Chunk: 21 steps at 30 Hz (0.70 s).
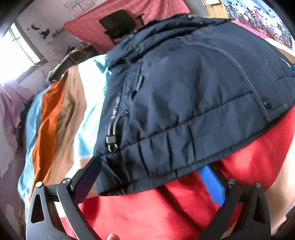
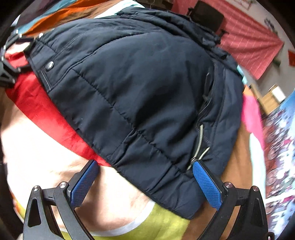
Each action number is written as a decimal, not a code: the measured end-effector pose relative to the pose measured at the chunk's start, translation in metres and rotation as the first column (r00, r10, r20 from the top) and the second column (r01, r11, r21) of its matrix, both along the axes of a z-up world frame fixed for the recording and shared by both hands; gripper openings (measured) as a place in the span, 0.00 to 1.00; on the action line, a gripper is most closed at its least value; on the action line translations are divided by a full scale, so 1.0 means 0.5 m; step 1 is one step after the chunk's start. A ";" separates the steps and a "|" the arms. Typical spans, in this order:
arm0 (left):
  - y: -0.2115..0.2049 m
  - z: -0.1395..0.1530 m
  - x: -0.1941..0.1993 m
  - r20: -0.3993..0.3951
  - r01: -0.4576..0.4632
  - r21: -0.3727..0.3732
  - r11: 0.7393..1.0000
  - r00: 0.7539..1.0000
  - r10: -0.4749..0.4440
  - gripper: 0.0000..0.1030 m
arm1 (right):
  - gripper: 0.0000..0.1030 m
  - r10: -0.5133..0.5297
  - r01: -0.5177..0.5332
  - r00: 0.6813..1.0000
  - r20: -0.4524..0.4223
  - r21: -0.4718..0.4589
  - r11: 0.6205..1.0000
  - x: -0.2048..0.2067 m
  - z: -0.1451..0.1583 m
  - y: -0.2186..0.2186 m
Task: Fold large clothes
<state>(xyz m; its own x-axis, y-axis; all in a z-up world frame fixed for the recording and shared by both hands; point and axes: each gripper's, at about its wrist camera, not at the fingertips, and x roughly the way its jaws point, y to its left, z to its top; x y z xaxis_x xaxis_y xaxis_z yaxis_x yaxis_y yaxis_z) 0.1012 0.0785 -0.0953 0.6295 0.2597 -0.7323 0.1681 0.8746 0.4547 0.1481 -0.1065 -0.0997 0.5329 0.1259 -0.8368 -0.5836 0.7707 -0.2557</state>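
A dark navy padded jacket (image 1: 184, 92) lies folded over on a bed with a striped bedspread (image 1: 60, 114). In the left wrist view my left gripper (image 1: 150, 164) is open, its fingers wide on either side of the jacket's gathered hem near the drawcord toggle (image 1: 110, 140). The right finger's blue pad (image 1: 212, 184) is partly tucked under the hem. The right wrist view shows the jacket (image 2: 138, 88) from its other corner. There my right gripper (image 2: 145, 162) is open, the hem corner lying between its blue pads (image 2: 206, 184). The left gripper (image 2: 7, 70) shows at that view's far left edge.
The bedspread has red (image 1: 147, 212), cream, orange, brown and teal stripes, plus a yellow-green one (image 2: 162, 225). Beyond the bed stand a black office chair (image 1: 119, 24), a pink checked cloth (image 1: 156, 9) and a bright window (image 1: 14, 55). A person's fingertip (image 1: 112, 237) shows at the bottom edge.
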 end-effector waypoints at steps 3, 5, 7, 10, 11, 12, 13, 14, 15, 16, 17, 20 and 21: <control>0.000 0.003 0.002 0.012 -0.007 0.006 1.000 1.000 0.007 0.98 | 1.00 0.005 0.003 0.996 0.094 -0.079 0.997 -0.013 -0.001 0.012; -0.002 0.006 0.000 0.026 -0.006 0.011 1.000 1.000 0.006 0.98 | 1.00 0.008 0.006 0.991 0.133 -0.111 0.994 -0.017 -0.002 0.016; -0.003 0.011 -0.003 0.043 -0.004 0.015 1.000 0.999 0.004 0.97 | 1.00 0.014 0.007 0.987 0.158 -0.135 0.991 -0.020 -0.006 0.019; -0.009 0.017 -0.008 0.063 0.006 0.017 1.000 0.998 -0.007 0.94 | 1.00 0.017 0.013 0.982 0.190 -0.156 0.988 -0.031 -0.010 0.021; -0.010 0.019 -0.008 0.066 0.009 0.016 1.000 0.998 -0.010 0.92 | 1.00 0.018 0.013 0.980 0.197 -0.159 0.987 -0.035 -0.012 0.023; -0.011 0.021 -0.008 0.071 0.012 0.018 1.000 0.997 -0.013 0.91 | 0.99 0.019 0.015 0.978 0.207 -0.162 0.987 -0.038 -0.013 0.024; -0.012 0.022 -0.008 0.074 0.013 0.019 1.000 0.997 -0.014 0.90 | 0.99 0.019 0.016 0.977 0.211 -0.162 0.987 -0.034 -0.011 0.027; -0.013 0.023 -0.009 0.077 0.017 0.018 1.000 0.997 -0.018 0.87 | 0.98 0.017 0.018 0.977 0.215 -0.160 0.987 -0.034 -0.011 0.026; -0.015 0.024 -0.009 0.076 0.021 0.019 1.000 0.997 -0.022 0.83 | 0.97 0.013 0.020 0.977 0.211 -0.152 0.988 -0.029 -0.012 0.024; -0.019 0.024 -0.010 0.076 0.020 0.030 0.999 0.997 -0.023 0.82 | 0.89 0.007 0.021 0.980 0.201 -0.139 0.990 -0.027 -0.012 0.020; -0.021 0.023 -0.010 0.083 0.017 0.055 0.998 0.996 -0.021 0.82 | 0.85 0.004 0.019 0.982 0.189 -0.122 0.992 -0.022 -0.011 0.016; -0.026 0.016 -0.014 0.091 0.016 0.105 0.994 0.996 -0.025 0.81 | 0.67 0.018 0.001 0.984 0.176 -0.110 0.994 -0.021 -0.008 0.018; -0.023 0.013 -0.014 0.088 0.016 0.106 0.994 0.996 -0.025 0.78 | 0.57 0.032 -0.009 0.983 0.183 -0.122 0.993 -0.026 -0.010 0.023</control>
